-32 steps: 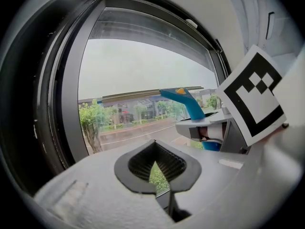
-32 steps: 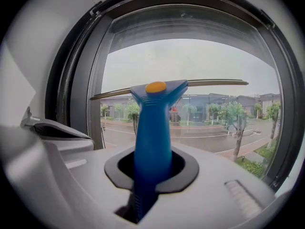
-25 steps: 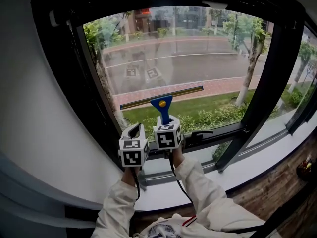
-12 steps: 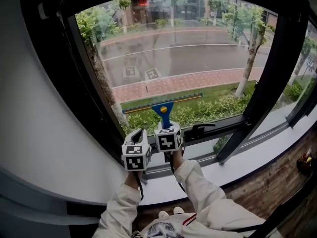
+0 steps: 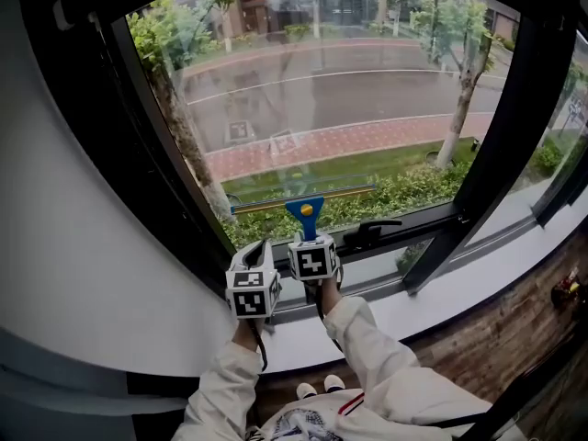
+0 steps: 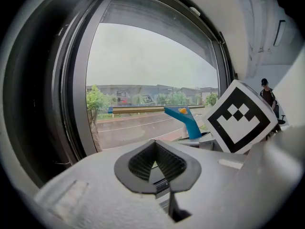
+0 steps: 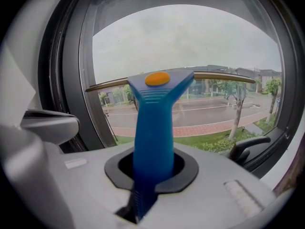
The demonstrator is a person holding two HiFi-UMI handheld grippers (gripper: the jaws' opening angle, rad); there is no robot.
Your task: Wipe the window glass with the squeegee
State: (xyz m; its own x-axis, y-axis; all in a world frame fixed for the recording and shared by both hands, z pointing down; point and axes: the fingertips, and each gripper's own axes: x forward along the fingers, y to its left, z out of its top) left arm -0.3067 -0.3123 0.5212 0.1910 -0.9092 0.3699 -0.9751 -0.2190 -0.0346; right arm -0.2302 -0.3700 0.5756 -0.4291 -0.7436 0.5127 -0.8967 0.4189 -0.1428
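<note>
At the glass [image 5: 349, 90], right gripper [image 7: 152, 171] jaws clamp squeegee [image 7: 153, 123]; left gripper [image 6: 155, 163] jaws together

Pale window sill [image 5: 487, 278], wood-plank floor [image 5: 514, 338], white shoes [image 5: 312, 390] on floor

In the head view I can't see the lower handle of the squeegee [image 5: 304, 211]. The marker cube on the right gripper [image 5: 308, 237] covers it. In the right gripper view the handle drops out of sight between the jaws clamped on it. I can't tell whether the blade touches the window glass [image 5: 322, 90]. The window frame [image 5: 514, 108] is cut off at the picture's top edge. A small dark thing [image 5: 565, 299] at the right edge, on the wood-grained surface, is cut off and too small to name. In the left gripper view, a distant person [image 6: 267, 93] is too small to make out.
</note>
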